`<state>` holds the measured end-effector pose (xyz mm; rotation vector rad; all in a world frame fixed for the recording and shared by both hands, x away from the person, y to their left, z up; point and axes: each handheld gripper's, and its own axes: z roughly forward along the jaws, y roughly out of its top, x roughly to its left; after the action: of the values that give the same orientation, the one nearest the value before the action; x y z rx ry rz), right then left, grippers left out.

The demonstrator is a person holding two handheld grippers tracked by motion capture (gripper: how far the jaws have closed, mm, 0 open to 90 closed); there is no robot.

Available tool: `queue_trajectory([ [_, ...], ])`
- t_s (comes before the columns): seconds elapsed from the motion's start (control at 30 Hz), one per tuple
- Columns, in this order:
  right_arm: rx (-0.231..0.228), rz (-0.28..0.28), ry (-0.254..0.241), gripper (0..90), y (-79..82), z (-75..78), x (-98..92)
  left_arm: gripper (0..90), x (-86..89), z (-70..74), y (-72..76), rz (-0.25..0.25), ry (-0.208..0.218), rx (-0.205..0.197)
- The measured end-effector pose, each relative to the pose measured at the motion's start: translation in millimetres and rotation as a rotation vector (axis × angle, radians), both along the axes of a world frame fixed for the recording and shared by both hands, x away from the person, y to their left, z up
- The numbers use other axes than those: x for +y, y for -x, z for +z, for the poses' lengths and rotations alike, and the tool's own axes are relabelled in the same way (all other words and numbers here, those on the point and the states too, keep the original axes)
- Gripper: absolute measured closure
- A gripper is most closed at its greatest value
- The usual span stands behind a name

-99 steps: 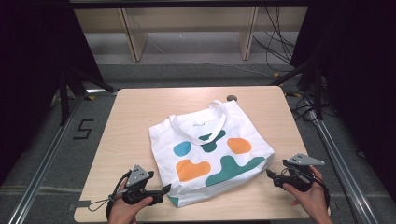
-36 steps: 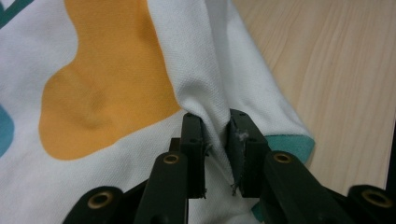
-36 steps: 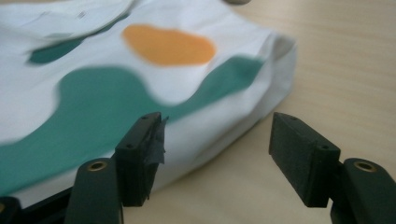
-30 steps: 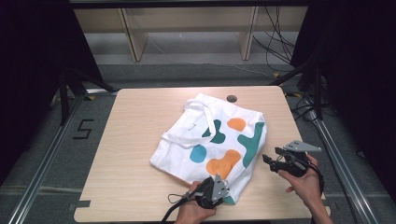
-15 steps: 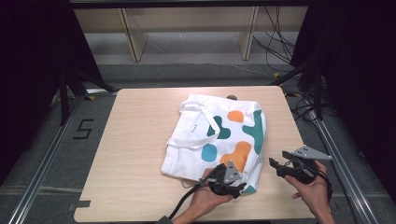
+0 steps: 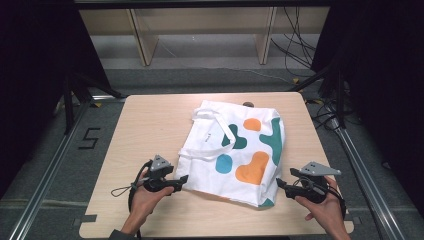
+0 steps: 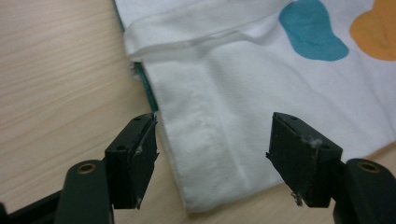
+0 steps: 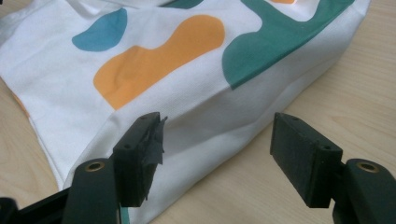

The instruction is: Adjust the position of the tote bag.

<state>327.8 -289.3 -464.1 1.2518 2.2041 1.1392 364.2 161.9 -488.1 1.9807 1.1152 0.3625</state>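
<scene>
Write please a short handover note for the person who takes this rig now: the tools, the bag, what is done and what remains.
Left tool: open, at the tote bag's near left corner, gripping nothing.
Right tool: open, at its near right corner, also empty.
The bag lies flat on the table, printed side up, handles lying on top of it.
Done: bag laid out.
Left: probably grasp both near corners and fold.

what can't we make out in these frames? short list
- Small dark object at the table's far edge, high view: mostly hidden behind the tote bag, too small to identify.
- Bag's underside and inside, all views: covered by its own top cloth.
- Small print on the bag near the handles, high view: too small to read.
- Left gripper and right gripper: bodies cut off by the bottom edge in their own views.
</scene>
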Motion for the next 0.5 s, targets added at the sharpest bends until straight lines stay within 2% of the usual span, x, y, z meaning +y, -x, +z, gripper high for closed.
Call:
queue_trajectory([
  [0.03,0.003,0.002,0.002,34.8,0.0,-0.4,0.4,31.8,1.8,-0.9,-2.1,-0.002,0.007,-0.002],
  [0.07,-0.016,0.013,0.019,34.8,-1.1,-0.4,-1.1,31.7,2.0,-1.4,-3.2,0.002,0.019,0.005],
  [0.13,-0.028,0.015,0.029,34.7,-1.3,-0.1,-2.5,30.9,2.7,-4.7,-5.9,-0.011,0.009,0.008],
  [0.17,-0.026,0.013,0.029,34.6,-1.3,-0.1,-2.8,30.6,3.6,-7.0,-7.1,-0.017,0.004,0.026],
  [0.2,0.004,-0.003,0.010,34.4,0.9,0.1,-1.3,30.6,3.7,-9.6,-8.3,-0.009,0.015,0.034],
  [0.27,0.013,0.007,0.007,34.4,1.3,-0.7,0.0,30.7,6.2,-11.8,-10.9,-0.028,0.014,0.062],
  [0.3,-0.003,0.028,0.025,34.3,-0.4,-0.9,-1.1,31.1,5.4,-13.6,-12.0,-0.022,0.030,0.053],
  [0.37,-0.004,0.047,0.019,34.1,2.9,-0.3,5.6,33.6,2.1,-15.9,-13.1,-0.042,0.043,0.064],
  [0.43,-0.004,0.041,0.016,33.8,4.5,-0.4,8.4,34.8,0.1,-16.8,-12.4,-0.050,0.043,0.071],
  [0.47,0.013,0.045,0.001,33.3,7.2,-0.5,12.8,35.4,-1.5,-17.8,-11.6,-0.052,0.025,0.066],
  [0.5,0.006,0.073,0.008,32.4,7.9,-1.3,15.9,36.4,-1.6,-18.3,-11.2,-0.052,0.013,0.061],
])
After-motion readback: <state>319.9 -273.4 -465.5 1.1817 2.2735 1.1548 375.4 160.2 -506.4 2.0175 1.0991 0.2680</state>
